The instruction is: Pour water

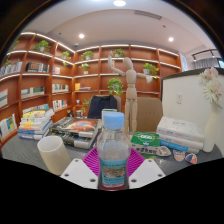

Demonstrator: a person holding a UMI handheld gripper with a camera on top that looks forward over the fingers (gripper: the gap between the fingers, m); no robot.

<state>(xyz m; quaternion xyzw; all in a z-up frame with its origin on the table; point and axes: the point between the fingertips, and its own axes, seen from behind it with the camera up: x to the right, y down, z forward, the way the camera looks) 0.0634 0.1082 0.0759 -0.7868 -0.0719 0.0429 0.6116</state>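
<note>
Between my two fingers stands one water bottle (114, 148), upright, with a pale blue cap and a clear body wrapped in a blue label. My claw (113, 170) sits narrow around it: the two magenta pads (94, 160) show on either side of the bottle's lower half and appear to press against it, so I take it that I am holding the bottle. Whether its base rests on the table (75, 150) I cannot tell, since my fingers hide it.

Just to the left of the bottle, near my left finger, stands one white cup (51, 152), upright and apart from the bottle. Beyond the cup lies one dark book or tray (78, 127) flat on the table, and further left one stack of books (36, 122) rises in several layers.

To the right of the bottle lies one green box (145, 139), and beyond it one stack of pale boxes (181, 131). Small items lie in front of them, too small to tell.

Behind the bottle stands one wooden figure (127, 82), upright, with one arm raised. One chair (101, 104) sits behind the table. Bookshelves (40, 75) curve round the back wall, carrying books and several potted plants (150, 69).
</note>
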